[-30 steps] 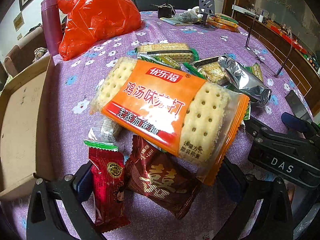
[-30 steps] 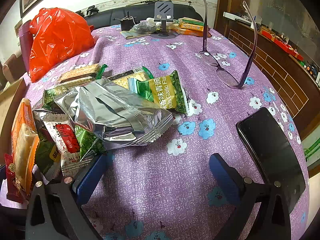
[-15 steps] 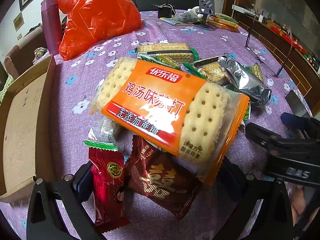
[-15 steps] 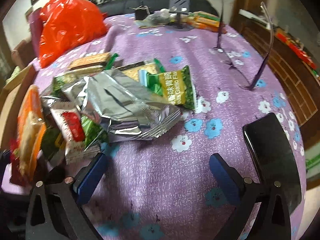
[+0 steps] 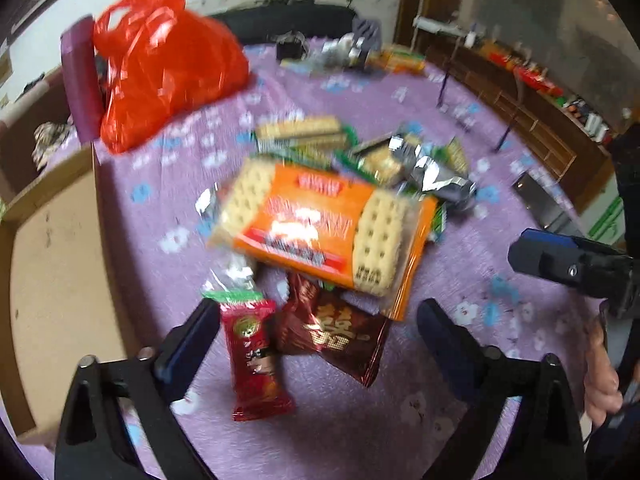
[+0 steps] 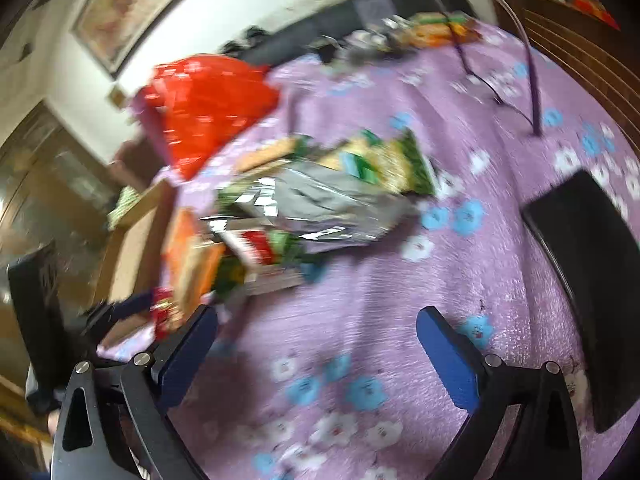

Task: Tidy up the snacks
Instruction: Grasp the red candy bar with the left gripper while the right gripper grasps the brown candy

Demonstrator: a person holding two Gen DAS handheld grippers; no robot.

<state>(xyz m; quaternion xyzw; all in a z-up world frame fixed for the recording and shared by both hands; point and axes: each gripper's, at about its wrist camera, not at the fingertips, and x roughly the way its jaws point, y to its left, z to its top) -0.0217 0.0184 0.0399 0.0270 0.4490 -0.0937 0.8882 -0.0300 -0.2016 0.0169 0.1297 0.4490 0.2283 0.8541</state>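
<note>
A pile of snacks lies on the purple flowered tablecloth (image 5: 360, 432). On top is an orange cracker pack (image 5: 324, 228). In front of it lie a red candy wrapper (image 5: 252, 356) and a dark red packet (image 5: 336, 340). Behind are a silver foil bag (image 5: 432, 172) and green packs (image 5: 304, 136). My left gripper (image 5: 318, 344) is open, its fingers either side of the two red packets. My right gripper (image 6: 316, 344) is open and empty over bare cloth, with the silver bag (image 6: 320, 208) and a green pea pack (image 6: 384, 160) beyond it. The right gripper also shows in the left wrist view (image 5: 568, 264).
An open cardboard box (image 5: 52, 264) sits at the left table edge. A red plastic bag (image 5: 164, 64) and a purple flask (image 5: 80, 80) stand at the back left. A black phone (image 6: 592, 264) lies at the right. Glasses (image 6: 516, 80) and clutter sit farther back.
Both views have pulled back and up from the snacks and are blurred by motion. The right view has tilted and swung left. No snack has been picked up.
</note>
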